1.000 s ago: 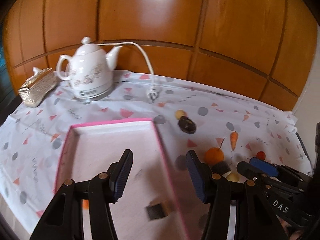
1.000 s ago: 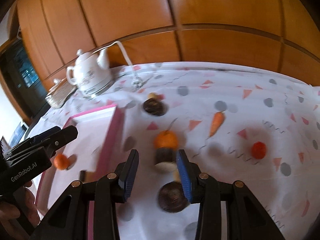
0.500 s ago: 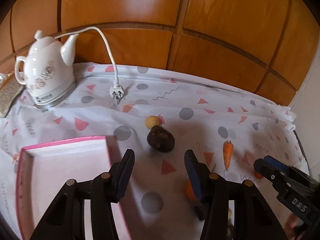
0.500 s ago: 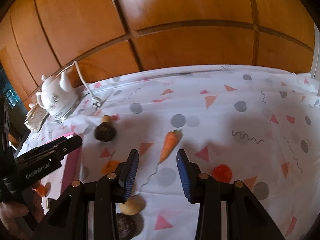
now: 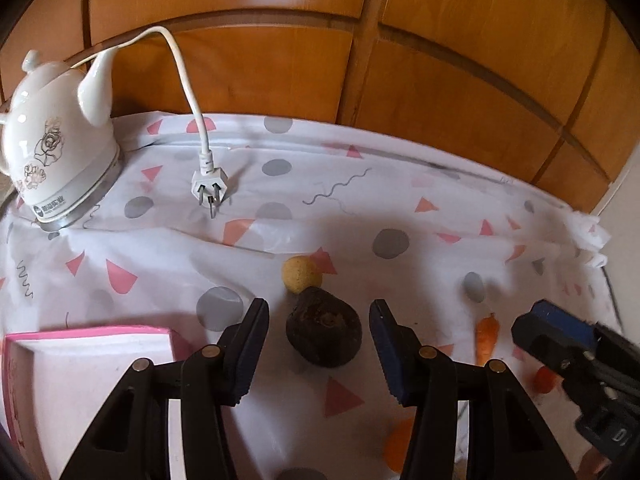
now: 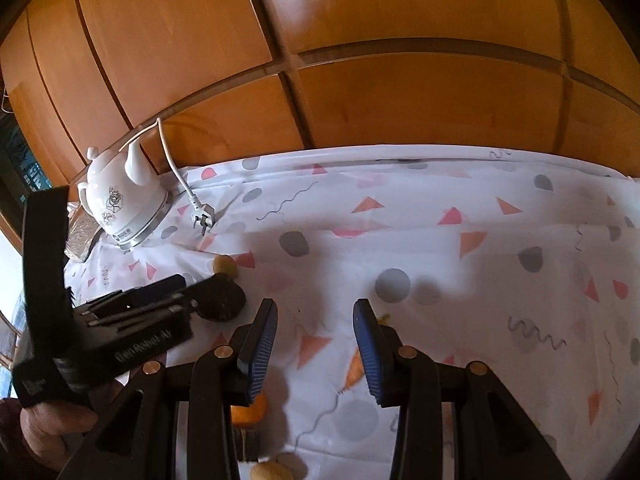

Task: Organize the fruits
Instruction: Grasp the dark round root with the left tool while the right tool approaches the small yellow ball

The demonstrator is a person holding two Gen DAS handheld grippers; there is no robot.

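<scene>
My left gripper is open, its fingers on either side of a dark brown avocado-like fruit lying on the patterned tablecloth; they do not touch it. A small yellow fruit sits just behind it. A carrot lies to the right, and an orange fruit shows low down. A pink-rimmed tray is at lower left. My right gripper is open and empty above the cloth, with the carrot behind its right finger and the orange fruit below.
A white electric kettle stands at the back left, its cord and plug lying on the cloth. A wooden panelled wall runs along the back. A red fruit lies near the right gripper's tip. Another yellow fruit lies at the bottom edge.
My left gripper has moved right, off the tray, and forward until its open fingers flank the dark fruit. My right gripper has swung right and forward past the fruits; both stayed open.
</scene>
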